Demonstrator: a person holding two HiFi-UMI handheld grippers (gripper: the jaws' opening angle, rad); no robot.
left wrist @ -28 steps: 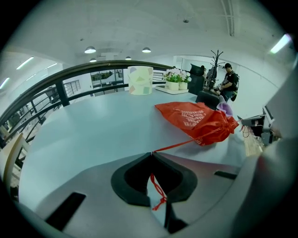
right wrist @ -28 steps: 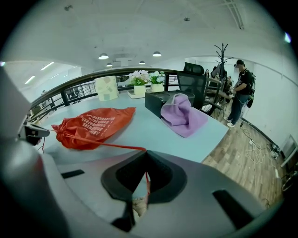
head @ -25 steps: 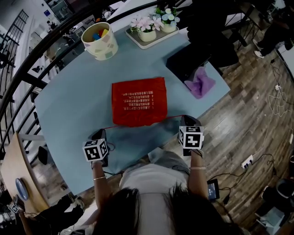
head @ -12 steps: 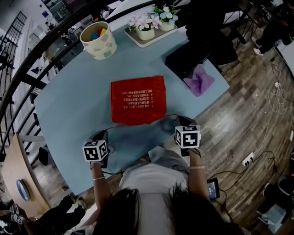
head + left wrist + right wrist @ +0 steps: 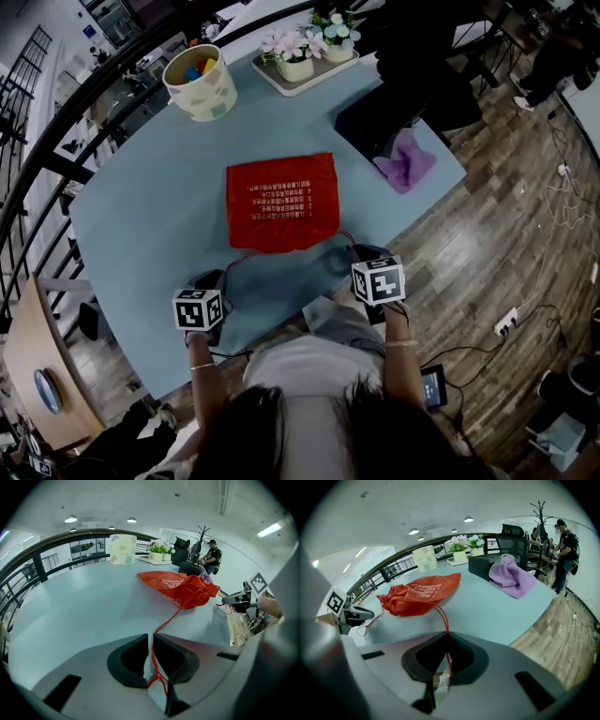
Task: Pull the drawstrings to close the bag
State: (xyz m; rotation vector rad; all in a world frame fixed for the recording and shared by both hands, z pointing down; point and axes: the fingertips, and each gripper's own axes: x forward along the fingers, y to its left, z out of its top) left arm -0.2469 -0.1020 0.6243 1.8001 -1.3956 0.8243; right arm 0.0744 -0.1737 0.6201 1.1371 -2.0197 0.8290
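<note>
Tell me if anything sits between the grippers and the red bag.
Nothing visible does. Only table lies between them; the left gripper and right gripper are each shut on a drawstring running to the red bag.

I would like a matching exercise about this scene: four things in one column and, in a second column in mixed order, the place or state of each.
Things:
1. red bag
2. purple cloth
3. patterned cup
4. left tongs

Places or states:
A. shut on a red drawstring
B. beside the black box, at the table edge
C. lying in the middle of the table
D. upright near the far edge, coloured pieces inside

Pairs: 1-C, 2-B, 3-D, 4-A.
</note>
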